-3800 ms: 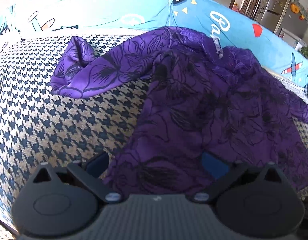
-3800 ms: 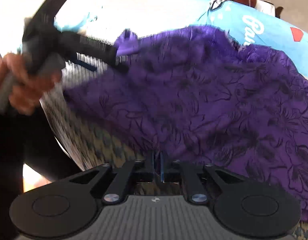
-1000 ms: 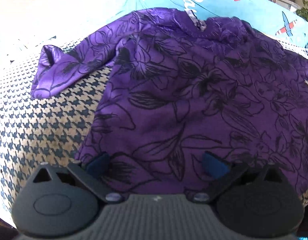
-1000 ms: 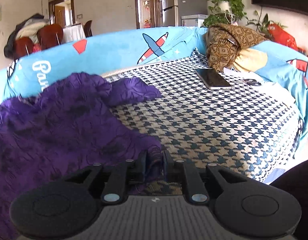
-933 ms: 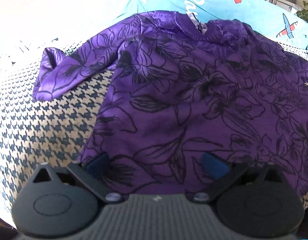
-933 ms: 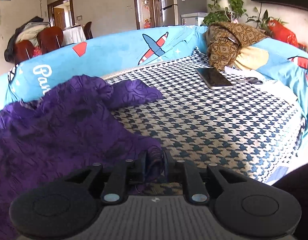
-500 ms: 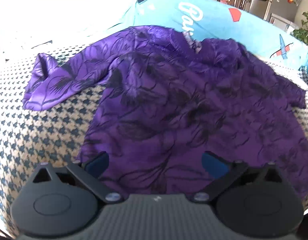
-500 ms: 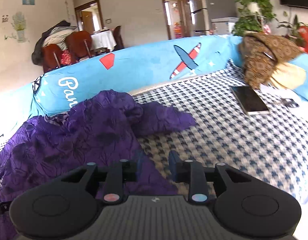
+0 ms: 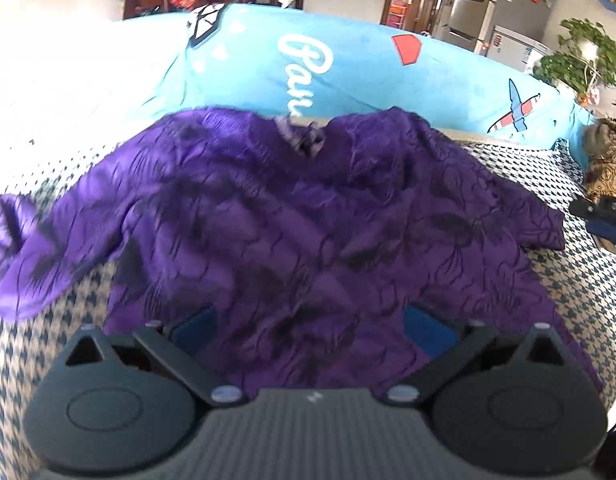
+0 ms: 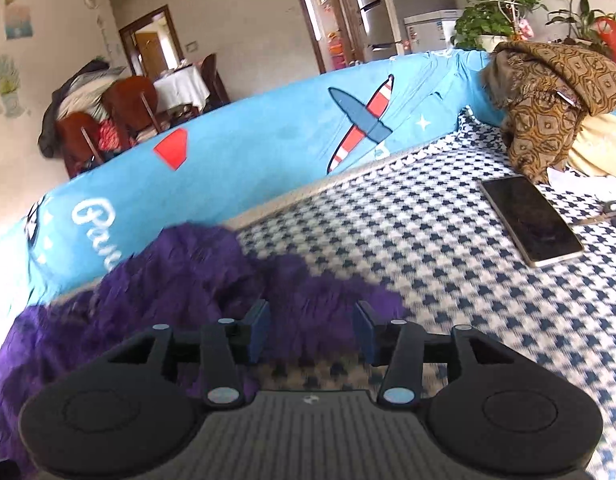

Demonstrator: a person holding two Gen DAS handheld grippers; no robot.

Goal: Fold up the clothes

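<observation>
Right gripper [image 10: 310, 330] is opening, nothing pinched, purple sleeve [image 10: 332, 300] lying loose just past its pads. Left gripper [image 9: 308, 324] is spread wide and empty above the purple blouse [image 9: 291, 216], which lies flat along the sofa seat's [image 10: 428, 248] back edge. Risk: the slippery, wrinkled fabric bunches mid-fold, or that sleeve drags toward the phone [image 10: 532, 220] near the right end.
</observation>
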